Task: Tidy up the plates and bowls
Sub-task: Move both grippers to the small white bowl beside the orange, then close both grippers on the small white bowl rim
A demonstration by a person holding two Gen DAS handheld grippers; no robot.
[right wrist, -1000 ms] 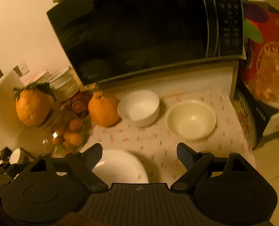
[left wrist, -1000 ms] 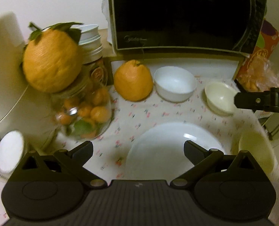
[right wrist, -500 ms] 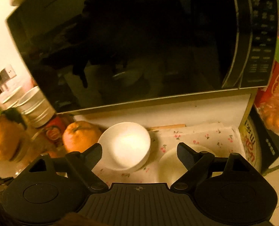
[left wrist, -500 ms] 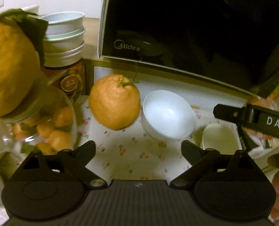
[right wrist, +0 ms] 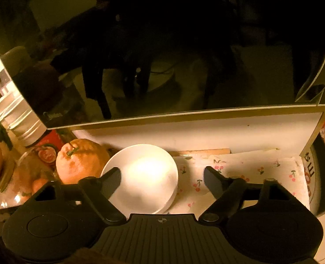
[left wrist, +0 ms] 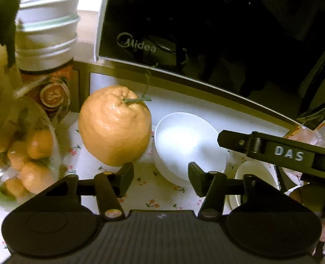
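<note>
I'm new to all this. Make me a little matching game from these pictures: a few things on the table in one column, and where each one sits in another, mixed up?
Things:
1. white bowl
2. big orange fruit
3. stacked bowls
4. small oranges

Places:
A. inside a clear glass container at the left
B. on top of a jar, left of the microwave
C. on the flowered cloth, between the jar and the white bowl
D. just below the microwave, with a cream bowl on its right

Pairs: 1-D, 2-C, 3-B, 4-A
</note>
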